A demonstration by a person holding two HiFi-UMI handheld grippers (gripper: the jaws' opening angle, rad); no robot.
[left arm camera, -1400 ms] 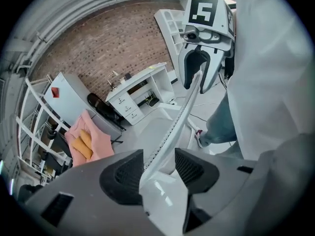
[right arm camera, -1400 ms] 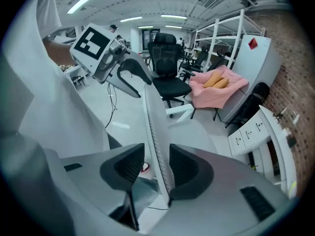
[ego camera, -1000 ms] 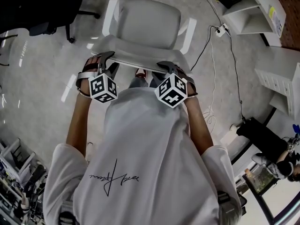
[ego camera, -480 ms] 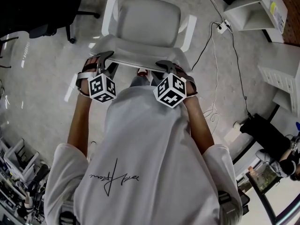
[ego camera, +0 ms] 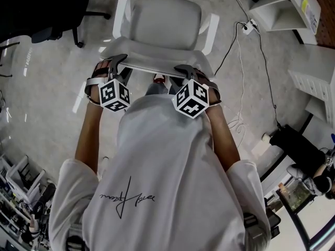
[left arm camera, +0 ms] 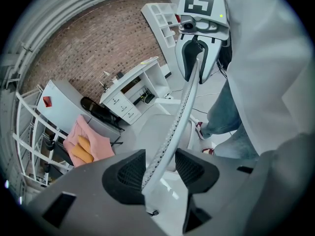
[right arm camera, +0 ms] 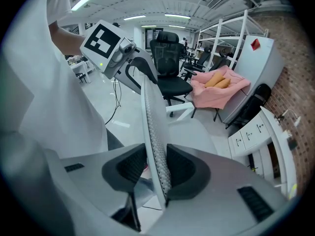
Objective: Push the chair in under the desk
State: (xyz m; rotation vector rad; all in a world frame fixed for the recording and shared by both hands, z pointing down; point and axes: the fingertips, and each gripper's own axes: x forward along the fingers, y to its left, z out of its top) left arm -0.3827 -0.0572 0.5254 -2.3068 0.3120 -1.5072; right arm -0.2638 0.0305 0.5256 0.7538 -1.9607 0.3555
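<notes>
The white chair [ego camera: 165,20] stands on the pale floor [ego camera: 42,93] directly in front of the person. Its seat is on the far side from them and its mesh backrest [ego camera: 157,54] is nearest them. Compared with a second ago, the chair is in the same spot, and both tongs are at the same places on the backrest's top rim. Only the right one's grip differs.

The right gripper [right arm camera: 156,167] has just been closing its jaws, which now clamp the rim from both sides near the backrest's right end. The left gripper [left arm camera: 157,167] straddles the rim near the left end with its jaws apart. The rim runs between them with a gap showing beside it.

The left marker cube [ego camera: 114,95] and the right marker cube [ego camera: 191,99] carry black-and-white square patterns. The person's white shirt [ego camera: 157,182] bears a line of cursive script [ego camera: 127,198], upside down in the head view and too looped to read. A yellow label [ego camera: 305,9] on the white shelf unit [ego camera: 282,7] is too small to read.

Farther out, a black office chair [ego camera: 47,9] stands at the upper left. A black cable [ego camera: 238,56] crosses the floor to a power strip [ego camera: 247,31].
</notes>
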